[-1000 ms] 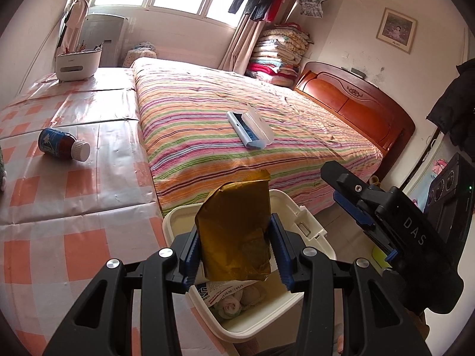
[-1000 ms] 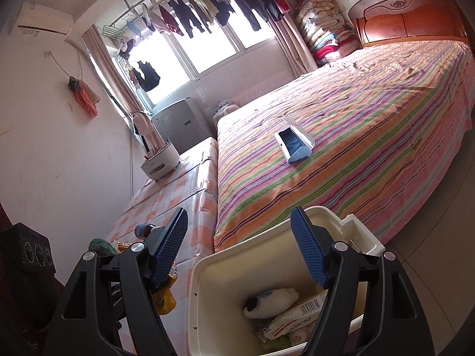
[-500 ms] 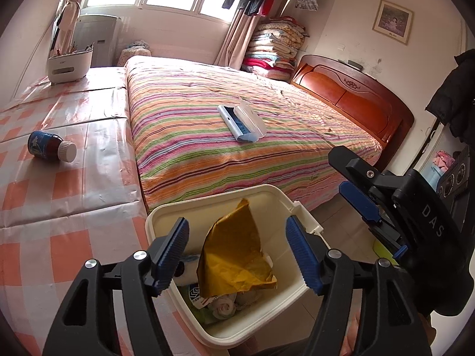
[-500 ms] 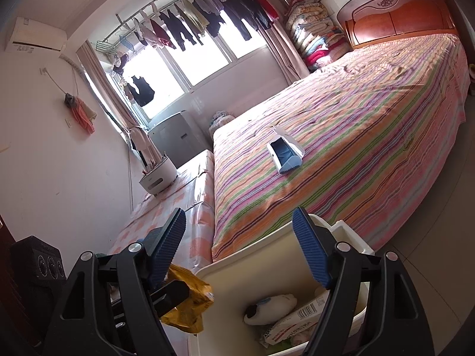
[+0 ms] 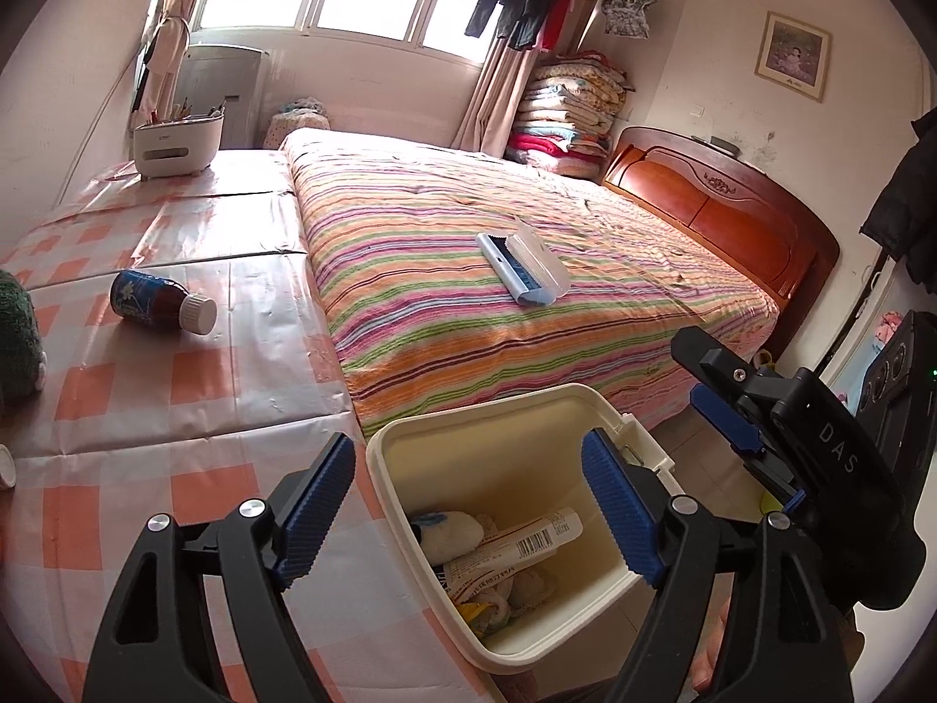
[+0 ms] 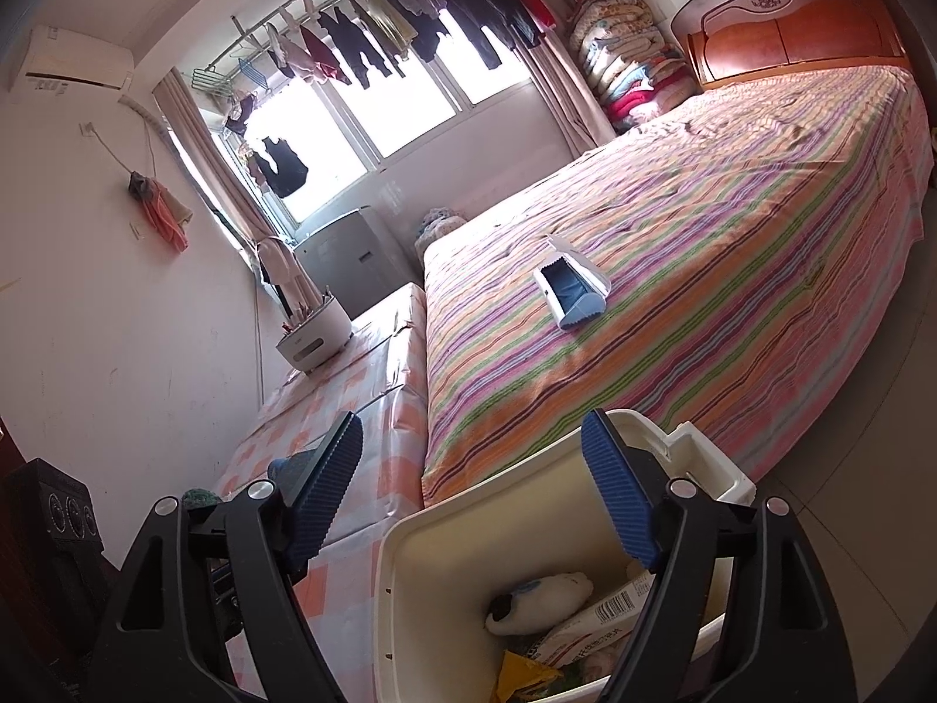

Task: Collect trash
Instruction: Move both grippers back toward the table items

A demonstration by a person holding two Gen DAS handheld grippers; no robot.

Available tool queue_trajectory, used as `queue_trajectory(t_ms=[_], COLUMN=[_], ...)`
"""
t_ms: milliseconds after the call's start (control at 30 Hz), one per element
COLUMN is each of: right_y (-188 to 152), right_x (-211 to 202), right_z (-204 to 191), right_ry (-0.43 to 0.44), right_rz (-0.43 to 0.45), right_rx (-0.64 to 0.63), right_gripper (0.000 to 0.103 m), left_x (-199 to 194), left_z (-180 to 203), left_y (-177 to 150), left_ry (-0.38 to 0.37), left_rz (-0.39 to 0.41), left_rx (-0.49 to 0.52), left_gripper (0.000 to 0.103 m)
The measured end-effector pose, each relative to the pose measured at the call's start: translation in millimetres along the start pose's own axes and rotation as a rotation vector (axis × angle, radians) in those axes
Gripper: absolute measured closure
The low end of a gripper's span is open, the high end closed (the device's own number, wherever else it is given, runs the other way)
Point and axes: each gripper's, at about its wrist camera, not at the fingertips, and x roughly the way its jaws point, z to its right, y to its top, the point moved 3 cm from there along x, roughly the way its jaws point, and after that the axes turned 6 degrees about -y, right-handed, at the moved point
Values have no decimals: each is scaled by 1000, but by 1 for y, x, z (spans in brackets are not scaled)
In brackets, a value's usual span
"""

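Observation:
A cream trash bin stands at the table's edge, holding a white tube, wads of tissue and the yellow-brown wrapper. My left gripper is open and empty, just above the bin's near rim. My right gripper is open and empty above the bin; it also shows at the right of the left wrist view. A brown bottle with a white cap lies on its side on the checked table.
A striped bed lies beyond the bin, with a blue-and-white case on it. A white holder stands at the table's far end. A green knitted thing sits at the left edge. A black speaker stands left.
My left gripper opened and let go of the yellow-brown wrapper, which dropped into the bin. The left gripper then drew back and up. The right gripper stayed open over the bin.

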Motion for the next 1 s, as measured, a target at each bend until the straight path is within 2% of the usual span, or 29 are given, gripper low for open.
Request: queue_trajectory(t_ms=[400, 800, 900, 1000], right_y=[-16, -43, -49, -55], right_x=[18, 37, 41, 43], right_z=[-33, -91, -104, -114], right_ry=[36, 127, 147, 170], right_rz=[-60, -136, -153, -171], right_rx=[-70, -165, -180, -192], right_gripper=[26, 26, 26, 26], left_x=[-37, -99, -117, -138], left_z=[-65, -162, -186, -204], left_y=[3, -2, -2, 1], left_ry=[93, 200, 210, 214], left_rz=[39, 60, 38, 8], left_rx=[-95, -251, -228, -136], left_gripper=[26, 26, 26, 26])
